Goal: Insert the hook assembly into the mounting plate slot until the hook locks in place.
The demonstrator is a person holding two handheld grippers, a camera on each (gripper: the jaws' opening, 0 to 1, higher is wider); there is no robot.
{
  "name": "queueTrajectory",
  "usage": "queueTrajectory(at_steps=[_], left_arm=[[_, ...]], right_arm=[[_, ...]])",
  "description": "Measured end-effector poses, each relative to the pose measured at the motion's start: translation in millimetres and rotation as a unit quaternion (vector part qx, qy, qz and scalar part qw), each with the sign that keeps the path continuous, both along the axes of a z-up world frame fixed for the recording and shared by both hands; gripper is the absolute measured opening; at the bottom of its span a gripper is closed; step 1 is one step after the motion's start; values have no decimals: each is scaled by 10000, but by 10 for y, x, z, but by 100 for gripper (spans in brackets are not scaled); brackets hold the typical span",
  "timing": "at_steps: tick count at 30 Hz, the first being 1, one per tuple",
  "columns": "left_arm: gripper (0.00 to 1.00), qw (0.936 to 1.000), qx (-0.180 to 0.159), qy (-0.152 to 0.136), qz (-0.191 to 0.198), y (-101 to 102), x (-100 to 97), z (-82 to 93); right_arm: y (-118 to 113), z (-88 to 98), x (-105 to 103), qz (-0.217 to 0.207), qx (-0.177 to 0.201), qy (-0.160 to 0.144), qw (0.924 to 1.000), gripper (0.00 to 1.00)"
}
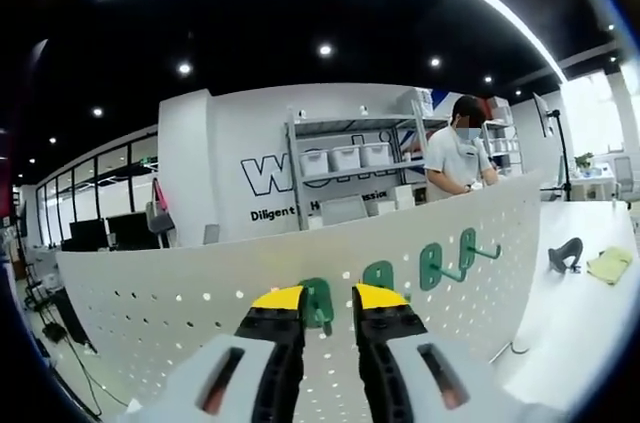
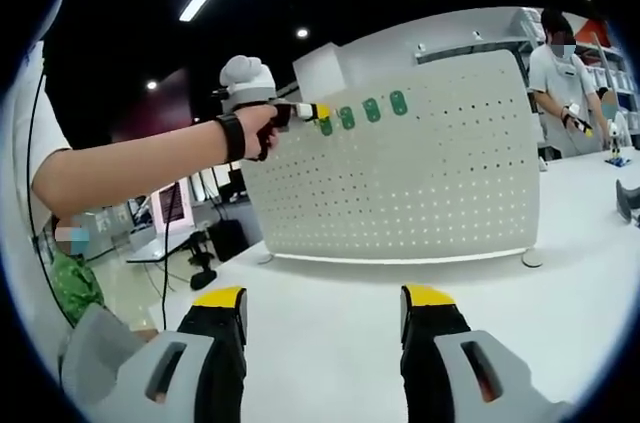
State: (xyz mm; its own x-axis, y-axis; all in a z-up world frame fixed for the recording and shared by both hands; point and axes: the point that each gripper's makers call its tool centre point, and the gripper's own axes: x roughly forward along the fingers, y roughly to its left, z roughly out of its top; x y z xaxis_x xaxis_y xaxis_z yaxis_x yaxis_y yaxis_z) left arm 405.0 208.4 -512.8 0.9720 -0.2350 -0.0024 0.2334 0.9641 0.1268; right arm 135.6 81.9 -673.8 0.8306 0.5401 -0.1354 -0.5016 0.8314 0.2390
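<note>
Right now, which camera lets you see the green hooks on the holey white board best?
The left gripper view. The green hooks sit close ahead on the pegboard, with two pegs clearly sticking out. The right gripper view shows them as small green shapes near the board's top, beside the left gripper.

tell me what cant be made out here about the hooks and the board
- Leftmost hook, left gripper view: the left gripper jaw tips cover its edges, so whether it is gripped or locked is unclear.
- Hooks, right gripper view: too small to tell seating in the board.
- Board slots: tiny in both views.
- Dark object on the table: too blurred to name.
- Right gripper: open, empty.
</note>
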Motion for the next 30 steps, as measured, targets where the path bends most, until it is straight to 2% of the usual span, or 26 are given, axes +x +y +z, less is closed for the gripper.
queueTrajectory(at_steps=[3,6,15,20,24,27,30], left_arm=[[25,9999,50,15,-158,-30,-46,-36],[32,9991,70,208,-367,-75,-83,-131],[41,9969,82,159,-765,-137,-266,-123],[46,9939,66,257,-1073,-201,-353,-164],[51,9941,73,126,-1079,-154,-419,-160],[55,9932,-40,143,-1159,-128,-481,-162],[57,9925,11,49,-1220,-90,-542,-185]], right_arm=[[17,17,7,23,-22,-26,10000,64],[34,23,14,52,-39,-39,10000,65],[74,53,17,111,-91,-81,9999,69],[76,63,15,88,-99,-94,9999,71],[88,65,11,104,-138,-92,9998,72],[90,81,12,98,-142,-102,9998,72],[115,76,2,145,-205,-89,9996,72]])
